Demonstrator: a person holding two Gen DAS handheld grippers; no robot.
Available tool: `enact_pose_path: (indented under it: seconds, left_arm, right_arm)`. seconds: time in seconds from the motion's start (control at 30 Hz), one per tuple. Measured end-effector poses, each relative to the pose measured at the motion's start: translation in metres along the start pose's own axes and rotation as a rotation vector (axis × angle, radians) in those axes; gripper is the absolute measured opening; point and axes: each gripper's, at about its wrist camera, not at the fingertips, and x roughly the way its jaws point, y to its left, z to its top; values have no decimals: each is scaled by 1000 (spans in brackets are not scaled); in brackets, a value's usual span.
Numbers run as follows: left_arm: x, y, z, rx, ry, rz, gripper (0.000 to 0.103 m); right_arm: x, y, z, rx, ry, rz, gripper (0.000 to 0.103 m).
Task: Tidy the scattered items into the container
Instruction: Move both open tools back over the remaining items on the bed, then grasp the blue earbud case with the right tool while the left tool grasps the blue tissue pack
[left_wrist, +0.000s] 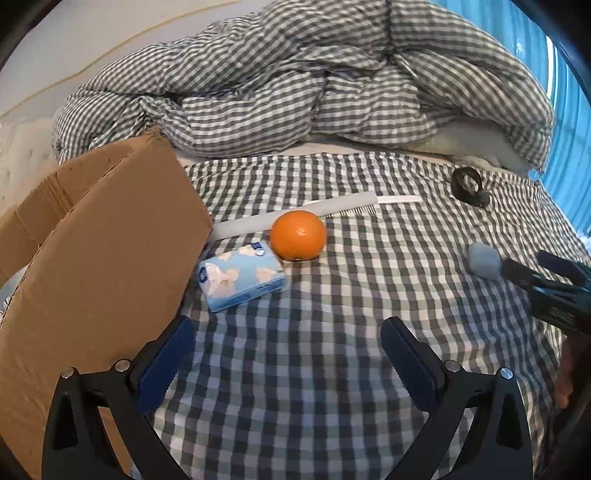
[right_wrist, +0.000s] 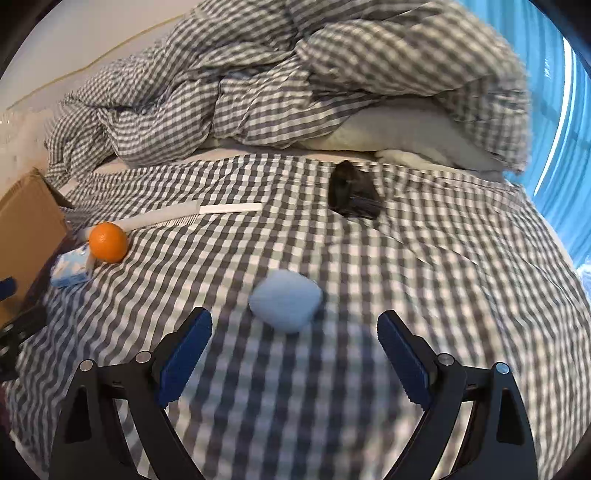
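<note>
The right tool (right_wrist: 294, 354) gaped empty, the blue ball (right_wrist: 285, 300) just ahead between its fingers; the left tool (left_wrist: 287, 354), also wide open, sat farther off.

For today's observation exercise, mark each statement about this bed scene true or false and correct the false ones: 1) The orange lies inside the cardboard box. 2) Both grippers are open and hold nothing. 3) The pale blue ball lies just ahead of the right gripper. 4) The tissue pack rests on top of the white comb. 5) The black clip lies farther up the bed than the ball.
1) False. The orange lies on the checked bedsheet, beside the cardboard box.
2) True. The left gripper and the right gripper are both open and hold nothing.
3) True. The pale blue ball lies just beyond the right gripper's fingertips.
4) False. The tissue pack lies on the sheet, nearer the camera than the white comb.
5) True. The black clip lies beyond the ball, near the duvet.
</note>
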Motion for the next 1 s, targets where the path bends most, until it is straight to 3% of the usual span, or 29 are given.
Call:
enact_pose_path:
  seconds: [0.13, 0.3, 0.4, 0.53, 0.8, 0.83, 0.9, 0.97, 1.0]
  left_arm:
    - [4, 11, -5, 10, 7, 24, 103]
    - [22, 10, -5, 17, 33, 61, 103]
    - [35, 5, -3, 35, 37, 72, 103]
    - [56, 4, 7, 87, 42, 116, 103]
    - [100, 11, 25, 87, 99, 162, 102]
    - [104, 11, 25, 84, 113, 158, 100]
    - [103, 16, 26, 33, 126, 123, 75]
    - [99, 26, 26, -22, 152, 82, 71]
    - [95, 29, 26, -37, 160, 83, 48]
  right_arm:
    - [41, 12, 5, -15, 57, -64, 92]
    - [62, 9, -7, 10, 94, -62, 89]
    - [56, 8, -9, 9, 71, -57, 57]
    - [52, 4, -10, 28, 54, -30, 57]
    - [50, -8, -7, 90, 38, 38, 57]
    - [50, -8, -7, 92, 37, 41, 57]
    - [50, -8, -7, 95, 36, 43, 57]
    - [48, -8, -6, 94, 32, 43, 57]
    - [47, -8, -7, 94, 29, 41, 57]
